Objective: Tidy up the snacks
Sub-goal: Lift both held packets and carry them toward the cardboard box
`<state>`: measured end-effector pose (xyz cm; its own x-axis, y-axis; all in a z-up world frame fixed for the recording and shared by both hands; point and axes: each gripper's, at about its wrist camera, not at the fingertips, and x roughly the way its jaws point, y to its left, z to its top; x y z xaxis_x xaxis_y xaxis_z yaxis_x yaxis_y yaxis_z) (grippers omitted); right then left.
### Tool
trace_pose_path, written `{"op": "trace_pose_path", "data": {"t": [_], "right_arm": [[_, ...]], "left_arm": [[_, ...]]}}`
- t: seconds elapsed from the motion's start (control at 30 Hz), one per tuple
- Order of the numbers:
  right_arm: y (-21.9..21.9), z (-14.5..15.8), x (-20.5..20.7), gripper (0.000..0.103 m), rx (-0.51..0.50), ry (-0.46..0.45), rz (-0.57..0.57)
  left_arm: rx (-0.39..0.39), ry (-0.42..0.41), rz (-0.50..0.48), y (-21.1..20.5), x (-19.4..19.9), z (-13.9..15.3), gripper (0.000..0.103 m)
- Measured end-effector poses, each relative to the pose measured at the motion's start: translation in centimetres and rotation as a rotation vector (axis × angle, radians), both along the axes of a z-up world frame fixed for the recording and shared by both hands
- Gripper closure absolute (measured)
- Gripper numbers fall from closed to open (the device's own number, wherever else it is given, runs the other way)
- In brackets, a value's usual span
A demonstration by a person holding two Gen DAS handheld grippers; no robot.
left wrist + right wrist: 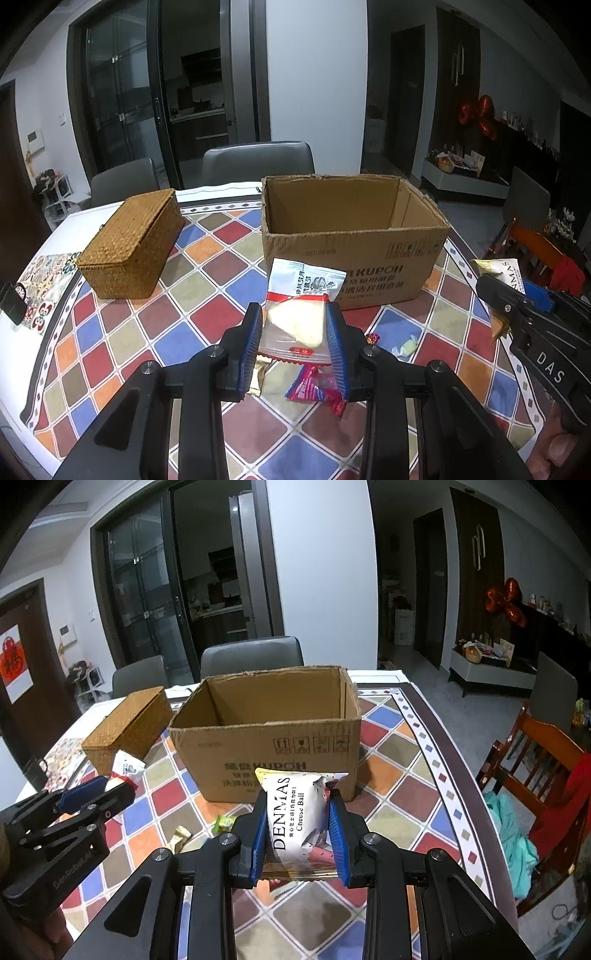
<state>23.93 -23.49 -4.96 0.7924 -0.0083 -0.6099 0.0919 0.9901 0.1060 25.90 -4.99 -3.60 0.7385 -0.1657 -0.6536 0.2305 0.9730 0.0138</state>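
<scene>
My left gripper (295,314) is shut on a clear snack bag with a red band and a pale cake inside (297,317), held above the table just in front of the open cardboard box (351,258). My right gripper (298,801) is shut on a white DENMAS Cheese Ball packet (301,812), also held in front of the box (266,753). The box looks empty as far as its inside shows. Loose snacks lie on the table: a red wrapper (317,393), a gold one (258,376), a pale green candy (406,347) and a small red candy (372,338).
A closed woven basket (129,243) stands left of the box on the patterned tablecloth (207,288). Grey chairs (258,160) stand behind the table, a wooden chair (535,760) to its right. A dark object (13,302) lies at the table's left edge.
</scene>
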Motion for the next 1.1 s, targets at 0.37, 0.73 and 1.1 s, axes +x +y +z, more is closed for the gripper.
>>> {"op": "trace_pose_path", "data": {"t": [0.37,0.73,1.1], "right_arm": [[-0.4,1.3,1.6,0.072,-0.008,-0.018,-0.004],[-0.7,2.1,3.0,0.072,-0.009,-0.037,0.003],[-1.6,2.8,4.4,0.072,-0.017,-0.054,0.003]], "left_arm": [[-0.008,-0.016,0.001,-0.4,1.8,1.2,0.068],[-0.011,-0.026,0.006,-0.9,3.3,1.8,0.068],[-0.008,-0.055,-0.01,-1.9,4.7,2.9,0.068]]}}
